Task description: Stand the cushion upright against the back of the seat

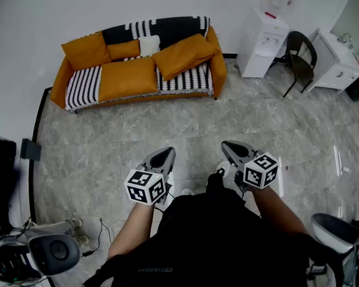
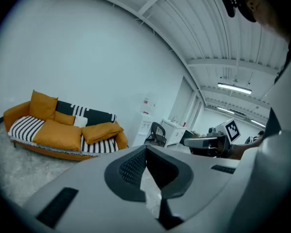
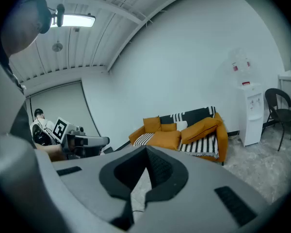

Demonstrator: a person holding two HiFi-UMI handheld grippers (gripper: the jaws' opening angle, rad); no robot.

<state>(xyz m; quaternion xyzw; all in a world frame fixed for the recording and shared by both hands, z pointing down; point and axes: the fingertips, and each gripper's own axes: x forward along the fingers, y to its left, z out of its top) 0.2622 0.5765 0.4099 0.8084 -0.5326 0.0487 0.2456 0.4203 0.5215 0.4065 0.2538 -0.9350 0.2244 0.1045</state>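
Note:
An orange sofa with a black-and-white striped cover stands against the far wall. One large orange cushion lies flat on its seat. A second large one lies tilted across the right half. An orange cushion stands upright at the left end, with a smaller orange one and a small white one at the back. My left gripper and right gripper hover side by side over the floor, far from the sofa, both shut and holding nothing. The sofa shows in both gripper views.
A white water dispenser, a black chair and a white cabinet stand right of the sofa. A grey device with cables lies at the lower left, a dark bin at the lower right. Grey marbled floor stretches between me and the sofa.

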